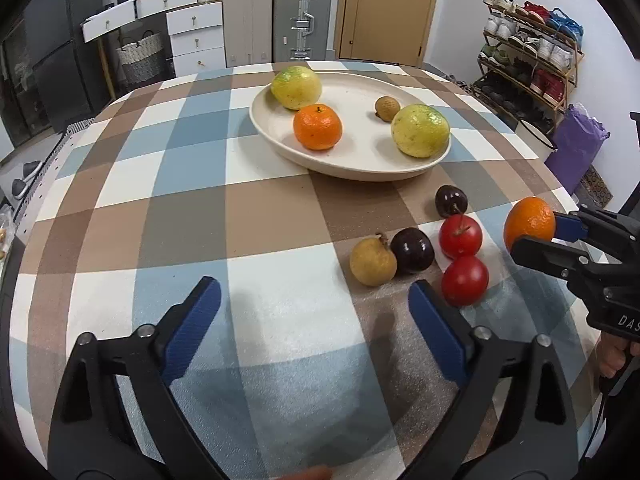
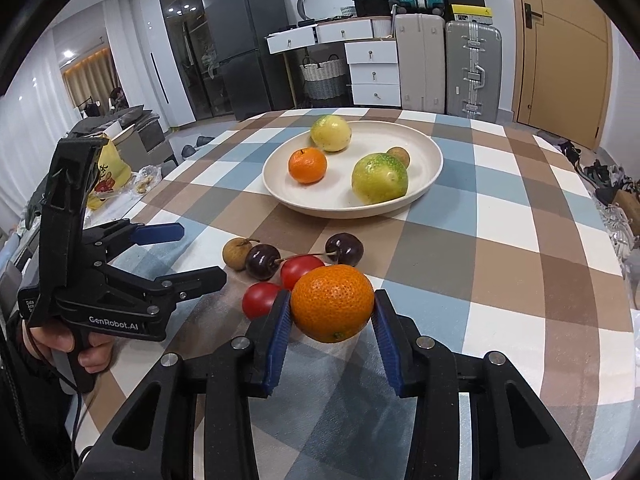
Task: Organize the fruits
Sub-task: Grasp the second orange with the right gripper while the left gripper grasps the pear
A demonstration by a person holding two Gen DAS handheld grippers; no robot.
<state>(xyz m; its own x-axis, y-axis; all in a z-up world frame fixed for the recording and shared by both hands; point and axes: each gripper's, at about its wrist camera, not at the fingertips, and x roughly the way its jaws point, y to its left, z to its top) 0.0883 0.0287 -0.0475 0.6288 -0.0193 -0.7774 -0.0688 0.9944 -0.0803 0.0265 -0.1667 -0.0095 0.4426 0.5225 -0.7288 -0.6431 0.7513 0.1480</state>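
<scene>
My right gripper [image 2: 331,304] is shut on an orange mandarin [image 2: 332,303], held just above the checked cloth; it also shows in the left wrist view [image 1: 529,222]. My left gripper [image 1: 314,300] is open and empty over the near table, left of a loose cluster: a brown longan [image 1: 373,261], two dark cherries [image 1: 412,249], [image 1: 451,200] and two red cherry tomatoes [image 1: 460,236], [image 1: 465,280]. The cream plate [image 1: 360,164] farther back holds two yellow-green citrus [image 1: 296,87], [image 1: 420,130], a mandarin [image 1: 317,126] and a small longan [image 1: 387,109].
The round table has a checked cloth [image 1: 192,216]. Beyond its edge stand suitcases [image 1: 302,18], white drawers [image 1: 196,36], a door and a shoe rack [image 1: 528,52]. A yellow bag [image 2: 110,168] lies left of the table.
</scene>
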